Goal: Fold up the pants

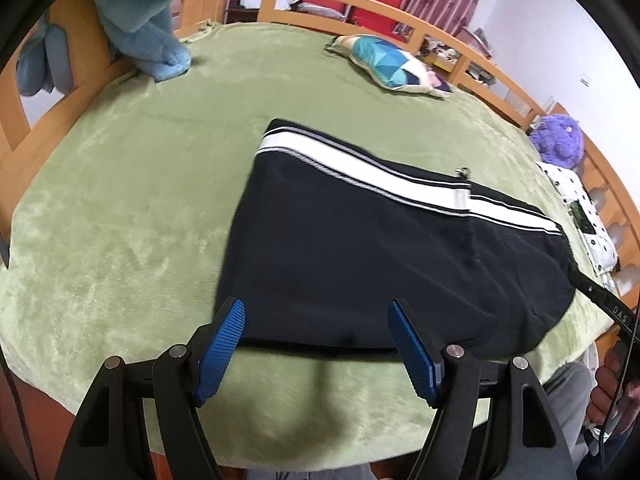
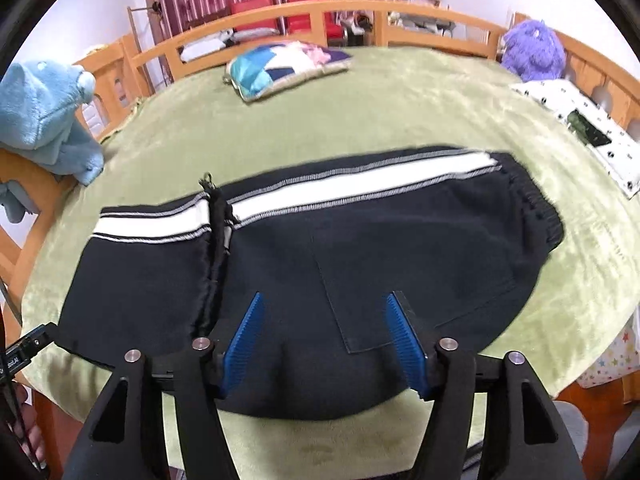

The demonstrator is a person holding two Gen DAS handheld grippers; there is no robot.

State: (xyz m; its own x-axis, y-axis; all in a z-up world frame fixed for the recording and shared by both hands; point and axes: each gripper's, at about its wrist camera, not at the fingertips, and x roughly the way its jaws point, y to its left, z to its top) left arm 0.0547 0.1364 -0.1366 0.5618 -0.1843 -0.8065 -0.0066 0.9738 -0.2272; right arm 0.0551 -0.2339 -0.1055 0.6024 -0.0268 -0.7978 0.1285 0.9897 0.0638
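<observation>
Black pants (image 1: 380,264) with a white side stripe lie folded on the green bed cover (image 1: 120,208), leg ends laid over the upper part. In the right wrist view the pants (image 2: 300,264) show the elastic waistband at the right and a back pocket near me. My left gripper (image 1: 318,312) is open and empty, hovering over the near left edge of the pants. My right gripper (image 2: 324,308) is open and empty above the near middle of the pants. The right gripper's body (image 1: 612,308) shows at the right edge of the left wrist view.
A blue plush toy (image 1: 148,12) sits at the back left, a patchwork cushion (image 1: 392,64) at the back, a purple plush (image 1: 560,140) and a white dotted cloth (image 1: 584,216) at the right. A wooden rail (image 1: 360,4) rings the bed.
</observation>
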